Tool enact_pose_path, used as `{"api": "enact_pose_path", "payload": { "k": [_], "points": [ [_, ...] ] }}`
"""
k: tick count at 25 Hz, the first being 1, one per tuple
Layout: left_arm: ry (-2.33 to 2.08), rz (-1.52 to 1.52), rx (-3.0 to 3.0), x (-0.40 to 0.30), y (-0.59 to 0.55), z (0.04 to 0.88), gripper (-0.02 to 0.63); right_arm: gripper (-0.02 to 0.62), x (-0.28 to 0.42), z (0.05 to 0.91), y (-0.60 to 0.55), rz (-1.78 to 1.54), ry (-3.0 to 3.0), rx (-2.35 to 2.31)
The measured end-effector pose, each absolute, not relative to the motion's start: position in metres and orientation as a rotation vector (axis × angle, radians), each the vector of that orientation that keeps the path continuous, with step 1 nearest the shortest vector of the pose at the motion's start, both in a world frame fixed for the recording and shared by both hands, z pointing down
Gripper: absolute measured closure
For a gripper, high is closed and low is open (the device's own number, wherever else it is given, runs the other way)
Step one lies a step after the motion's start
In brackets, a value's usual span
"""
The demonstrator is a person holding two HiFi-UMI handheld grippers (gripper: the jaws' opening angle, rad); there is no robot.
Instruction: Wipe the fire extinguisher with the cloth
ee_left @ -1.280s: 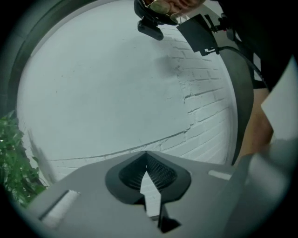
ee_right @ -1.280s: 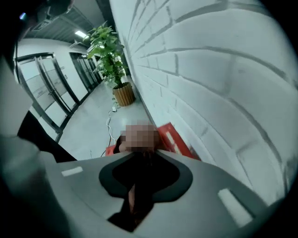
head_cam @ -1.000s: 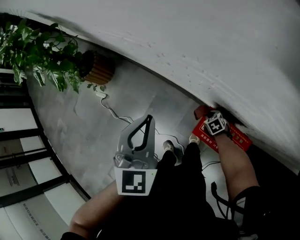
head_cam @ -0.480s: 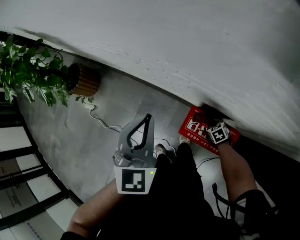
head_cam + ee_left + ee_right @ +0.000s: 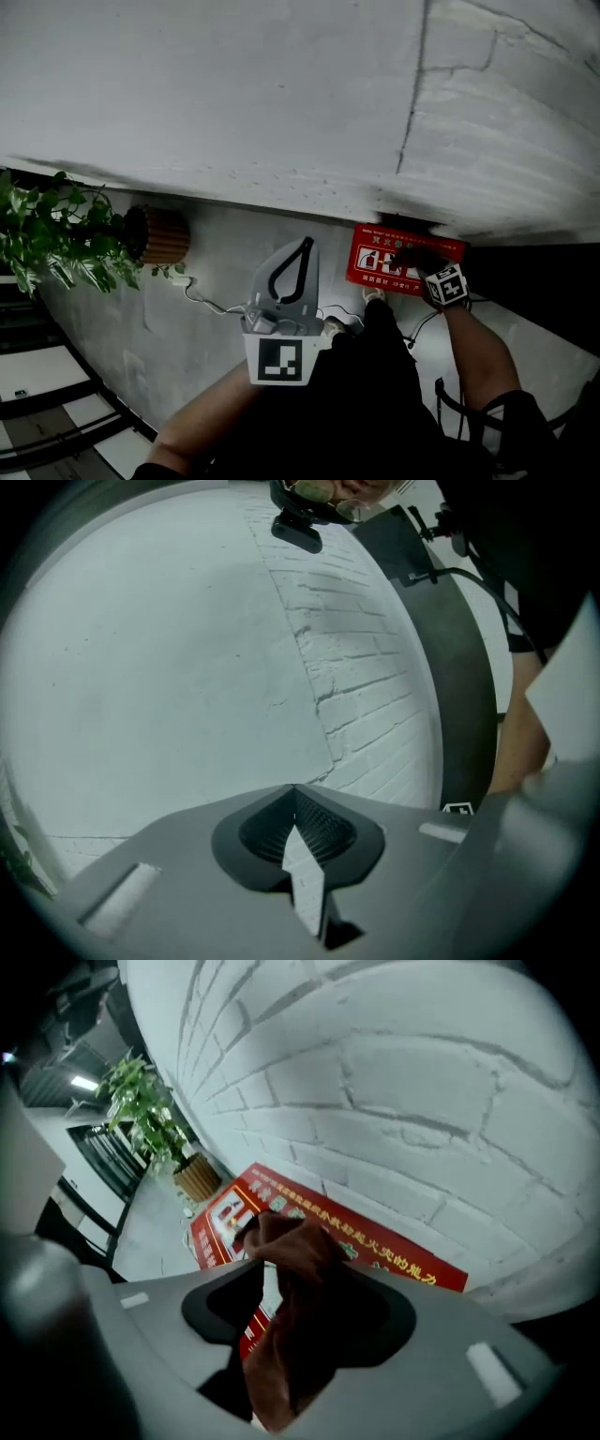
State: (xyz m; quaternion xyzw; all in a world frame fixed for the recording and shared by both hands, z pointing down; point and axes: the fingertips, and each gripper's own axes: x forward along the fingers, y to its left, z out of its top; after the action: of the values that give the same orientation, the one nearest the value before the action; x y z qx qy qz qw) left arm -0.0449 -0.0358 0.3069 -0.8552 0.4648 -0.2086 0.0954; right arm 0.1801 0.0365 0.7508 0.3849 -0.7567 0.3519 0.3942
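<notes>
**A:** Rightward along the red extinguisher box (image 5: pixel 380 258) is where the right gripper (image 5: pixel 295 1274) has gone since a second ago. It now sits at the box's right end, and its jaws have just been opening.

**B:** And the cloth (image 5: pixel 298 1326)?

**A:** It's between those jaws, draped against one of them with a clear gap on the other side, so nothing pinches it. It hangs just in front of the box's printed face.

**B:** How is that arm set?

**A:** The bare forearm reaches up from the lower right. The gripper tips down toward the box, which stands at the foot of the white wall (image 5: pixel 234 112).

**B:** The left gripper (image 5: pixel 306 246)?

**A:** It's raised in the middle on a forearm coming up from the lower left, pointing at the wall. Its tips are together and it holds nothing, well apart from the cloth.
</notes>
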Motion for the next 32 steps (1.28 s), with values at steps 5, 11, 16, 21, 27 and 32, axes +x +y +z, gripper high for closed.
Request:
{"api": "enact_pose_path", "payload": {
  "k": [5, 11, 16, 21, 27, 32],
  "points": [
    [1.217, -0.563, -2.539, -0.029, -0.031, 0.292, 0.606, 0.367, 0.153, 0.67, 0.019, 0.746, -2.085, 1.202],
    [1.308, -0.273, -2.711, -0.029, -0.026, 0.272, 0.606, 0.47, 0.17, 0.555, 0.037, 0.558, -2.097, 1.549],
    [1.18, -0.172, -2.734, -0.018, -0.029, 0.272, 0.606, 0.592, 0.19, 0.519, 0.071, 0.493, -2.042, 1.623],
    [1.229, -0.128, -2.731, -0.025, -0.049, 0.28, 0.606, 0.594, 0.215, 0.5, 0.063, 0.503, -1.997, 1.736],
    [1.188, -0.125, -2.704, -0.022, -0.063, 0.279, 0.606, 0.594, 0.224, 0.491, 0.04, 0.478, -1.983, 1.829],
    [1.163, -0.094, -2.704, -0.022, -0.064, 0.268, 0.606, 0.594, 0.221, 0.498, 0.026, 0.495, -1.992, 1.825]
  ]
}}
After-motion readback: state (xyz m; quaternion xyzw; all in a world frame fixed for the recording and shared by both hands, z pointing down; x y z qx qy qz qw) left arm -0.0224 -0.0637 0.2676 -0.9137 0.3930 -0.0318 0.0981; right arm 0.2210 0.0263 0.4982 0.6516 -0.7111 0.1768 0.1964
